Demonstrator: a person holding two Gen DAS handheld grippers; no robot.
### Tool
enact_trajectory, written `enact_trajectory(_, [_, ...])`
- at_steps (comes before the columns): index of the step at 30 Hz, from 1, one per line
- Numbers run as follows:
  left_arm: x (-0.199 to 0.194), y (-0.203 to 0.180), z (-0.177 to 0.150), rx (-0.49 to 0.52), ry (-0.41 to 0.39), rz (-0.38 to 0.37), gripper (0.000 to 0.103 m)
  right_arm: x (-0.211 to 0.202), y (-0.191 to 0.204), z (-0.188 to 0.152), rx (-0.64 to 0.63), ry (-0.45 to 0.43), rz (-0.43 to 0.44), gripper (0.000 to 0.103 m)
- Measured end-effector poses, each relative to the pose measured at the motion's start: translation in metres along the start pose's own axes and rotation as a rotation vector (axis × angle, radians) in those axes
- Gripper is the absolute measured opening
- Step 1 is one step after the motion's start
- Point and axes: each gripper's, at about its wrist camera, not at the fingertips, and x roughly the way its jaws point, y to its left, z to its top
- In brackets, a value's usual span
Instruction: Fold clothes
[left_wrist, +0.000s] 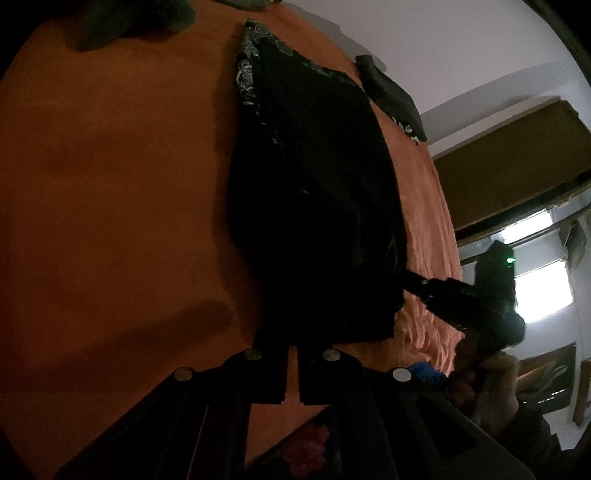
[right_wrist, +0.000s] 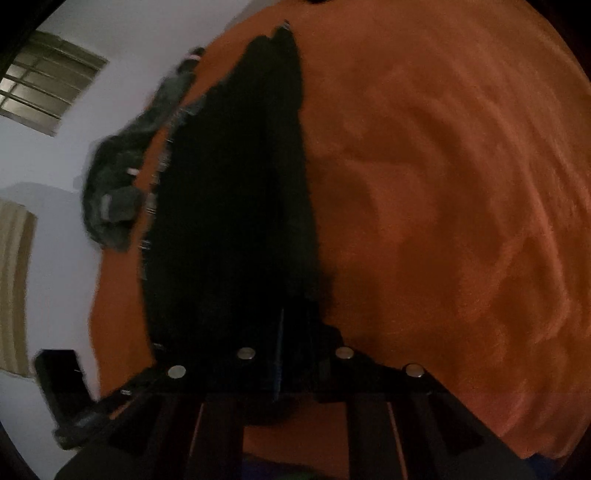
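Note:
A black garment (left_wrist: 314, 166) with a white pattern along its far edges lies lengthwise on an orange bed cover (left_wrist: 110, 184). My left gripper (left_wrist: 292, 341) is at its near hem. The fingers are pressed together with only a thin slit between them, and the hem reaches into their tips. My right gripper (left_wrist: 412, 282) comes in from the right, its tip on the garment's near right edge. In the right wrist view the same black garment (right_wrist: 221, 184) runs down into the right gripper (right_wrist: 295, 321), with dark cloth pinched between the fingers.
A grey-green pile of clothes (left_wrist: 129, 22) lies at the far end of the bed, and another dark piece (left_wrist: 391, 96) near its right edge. A heap of dark clothes (right_wrist: 118, 166) lies by the wall. A hand (left_wrist: 480, 369) holds the right gripper. Wardrobe (left_wrist: 509, 166) and bright window (left_wrist: 539, 291) stand beyond.

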Motion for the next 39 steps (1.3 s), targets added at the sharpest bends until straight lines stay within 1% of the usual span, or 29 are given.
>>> enact_trajectory(2, [0.000, -0.001, 0.000, 0.004, 0.006, 0.008, 0.002, -0.001, -0.006, 0.005, 0.028, 0.022, 0.041, 0.017])
enact_trajectory(4, [-0.003, -0.004, 0.002, 0.013, 0.004, 0.016, 0.002, -0.009, -0.006, 0.012, 0.043, 0.031, 0.069, 0.017])
enact_trajectory(10, [-0.035, -0.010, 0.023, 0.047, -0.056, 0.030, 0.002, -0.049, 0.013, 0.036, -0.046, -0.023, 0.008, 0.018])
enact_trajectory(16, [-0.067, -0.032, 0.046, 0.109, -0.108, 0.049, 0.002, -0.090, 0.053, 0.052, -0.128, -0.097, -0.052, 0.018])
enact_trajectory(18, [-0.073, -0.040, 0.052, 0.127, -0.119, 0.053, 0.002, -0.098, 0.066, 0.054, -0.143, -0.114, -0.067, 0.018])
enact_trajectory(21, [-0.072, -0.054, 0.064, 0.140, -0.129, 0.068, 0.002, -0.105, 0.085, 0.059, -0.142, -0.144, -0.061, 0.018])
enact_trajectory(22, [-0.071, -0.055, 0.069, 0.139, -0.129, 0.076, 0.006, -0.103, 0.089, 0.063, -0.140, -0.148, -0.058, 0.018])
enact_trajectory(23, [-0.068, -0.055, 0.076, 0.136, -0.128, 0.084, 0.013, -0.099, 0.092, 0.069, -0.139, -0.151, -0.055, 0.018])
enact_trajectory(24, [-0.063, -0.053, 0.083, 0.138, -0.127, 0.105, 0.019, -0.092, 0.095, 0.076, -0.141, -0.154, -0.059, 0.024])
enact_trajectory(25, [-0.057, -0.050, 0.092, 0.142, -0.126, 0.129, 0.034, -0.083, 0.095, 0.085, -0.146, -0.159, -0.070, 0.030])
enact_trajectory(26, [-0.051, -0.045, 0.101, 0.139, -0.128, 0.165, 0.043, -0.072, 0.095, 0.098, -0.149, -0.166, -0.083, 0.038])
enact_trajectory(27, [-0.045, -0.039, 0.111, 0.135, -0.131, 0.204, 0.044, -0.058, 0.093, 0.114, -0.151, -0.174, -0.099, 0.038])
enact_trajectory(28, [-0.038, -0.033, 0.123, 0.133, -0.118, 0.214, 0.044, -0.046, 0.091, 0.132, -0.150, -0.188, -0.102, 0.038])
enact_trajectory(30, [-0.026, -0.023, 0.146, 0.143, -0.098, 0.225, 0.045, -0.023, 0.087, 0.172, -0.145, -0.224, -0.079, 0.038])
enact_trajectory(31, [-0.021, -0.015, 0.160, 0.145, -0.090, 0.267, 0.045, -0.010, 0.086, 0.193, -0.148, -0.229, -0.066, 0.038])
enact_trajectory(32, [-0.020, -0.009, 0.167, 0.137, -0.086, 0.289, 0.045, 0.007, 0.085, 0.217, -0.154, -0.223, -0.054, 0.038])
enact_trajectory(36, [-0.026, 0.025, 0.183, 0.066, -0.085, 0.193, 0.046, 0.068, 0.087, 0.306, -0.189, -0.184, -0.022, 0.038])
enact_trajectory(39, [-0.018, 0.045, 0.209, 0.050, -0.080, 0.206, 0.046, 0.090, 0.094, 0.350, -0.211, -0.155, -0.016, 0.038])
